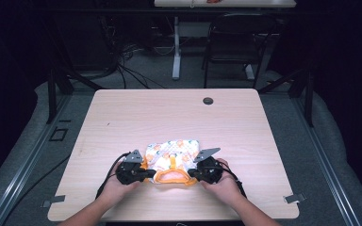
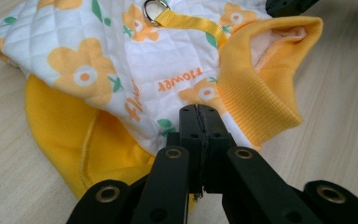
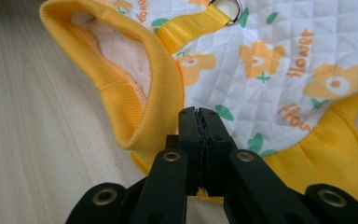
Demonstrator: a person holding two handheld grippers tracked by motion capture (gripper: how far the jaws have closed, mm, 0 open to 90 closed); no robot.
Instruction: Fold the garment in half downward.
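Step in hand, as it reads: both grippers pinch the near corners of a small quilted vest [image 1: 172,160] and lay it flat on the table [image 1: 122,117], likely the start of a fold or a straighten.

Vest sits at the table's near-centre edge, between the 2 hands, collar [image 1: 172,177] toward the person. White quilt, orange flowers, yellow ribbed trim.

Left gripper [image 2: 199,116]: jaws clamped together, tips at the vest's edge where the quilt meets the collar rib [image 2: 256,98]. Fabric appears nipped between them, though the pinch itself is hidden under the tips. Right gripper [image 3: 198,119]: same, jaws pressed shut at the opposite side of the collar [image 3: 135,88], over the seam with the quilt.

Next move, as a judgement: with both corners held, hands must move together and stay level, else the vest skews. If a fold follows, lift only enough to clear the table and carry the near edge toward the far hem. Thin grip on the rib could slip.

What the views add:
- High view gives layout: vest position on the table, both hands symmetric, left gripper [image 1: 133,170] and right gripper [image 1: 206,169] at either flank.
- Left gripper view shows the metal ring [image 2: 154,9] on a yellow strap [image 2: 191,23], plus "flower" print.
- Right gripper view shows the collar's pale fleecy lining [image 3: 116,51], too small to make out from above.
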